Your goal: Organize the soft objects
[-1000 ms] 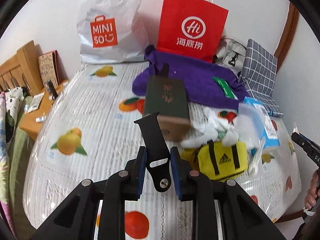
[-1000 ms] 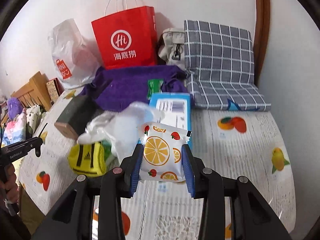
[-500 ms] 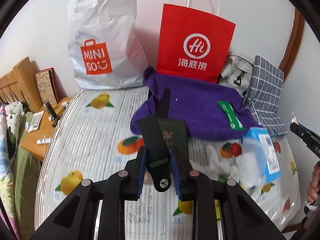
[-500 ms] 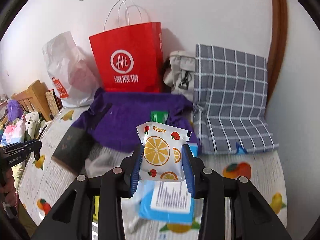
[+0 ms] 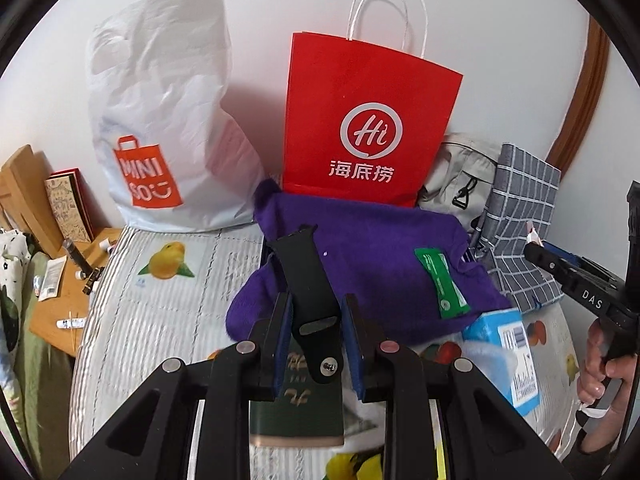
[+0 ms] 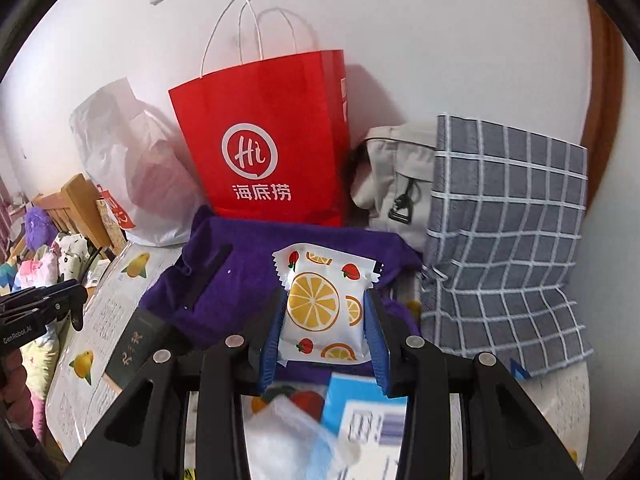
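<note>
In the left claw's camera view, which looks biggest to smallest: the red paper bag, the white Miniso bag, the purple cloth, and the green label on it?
1. Red paper bag and white Miniso bag: alike, no telling.
2. Purple cloth, partly hidden by the claw.
3. Green label, clearly smallest.

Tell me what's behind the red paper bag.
Behind the red paper bag only the white wall shows. A beige bag leans beside it. Anything directly behind its lower part is hidden.

A black watch strap (image 5: 308,292) stands upright, tip leaning to 11 o'clock — held off the bed. A white pouch (image 6: 325,307) with orange-slice print stands upright, also held up.
</note>
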The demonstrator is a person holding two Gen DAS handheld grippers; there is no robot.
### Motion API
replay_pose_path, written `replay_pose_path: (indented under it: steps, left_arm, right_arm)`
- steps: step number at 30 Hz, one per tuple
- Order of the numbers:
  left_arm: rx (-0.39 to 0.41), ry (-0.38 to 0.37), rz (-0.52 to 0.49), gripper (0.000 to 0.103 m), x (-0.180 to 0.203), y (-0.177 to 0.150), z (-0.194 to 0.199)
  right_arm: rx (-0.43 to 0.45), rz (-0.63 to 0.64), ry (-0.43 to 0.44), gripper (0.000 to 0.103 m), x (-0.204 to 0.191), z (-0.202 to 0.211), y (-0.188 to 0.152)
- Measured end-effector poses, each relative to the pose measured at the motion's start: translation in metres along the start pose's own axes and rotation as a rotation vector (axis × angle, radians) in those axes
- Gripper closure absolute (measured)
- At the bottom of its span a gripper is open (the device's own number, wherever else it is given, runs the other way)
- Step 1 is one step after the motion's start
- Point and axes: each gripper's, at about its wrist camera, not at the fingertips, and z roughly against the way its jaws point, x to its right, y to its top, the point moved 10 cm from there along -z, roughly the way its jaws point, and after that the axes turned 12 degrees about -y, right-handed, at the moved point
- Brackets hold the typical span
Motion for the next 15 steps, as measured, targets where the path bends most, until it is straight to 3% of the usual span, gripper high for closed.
replay_pose_path:
  steps: [6, 10, 15]
  left_arm:
    - [-0.023, -0.025, -0.001, 0.079, 0.006, 0.015, -0.028]
    - [-0.044, -0.083, 0.011, 0.079, 0.011, 0.022, -0.047]
    - [-0.078, -0.070, -0.007, 0.079, 0.019, 0.031, -0.076]
  right_arm:
    - [-0.036, 0.021, 0.040, 0.064, -0.018, -0.033, 0.004]
    - [-0.083, 0.030, 0.085, 0.064, -0.032, -0.054, -0.005]
    - [-0.116, 0.062, 0.094, 0.064, -0.043, -0.074, -0.007]
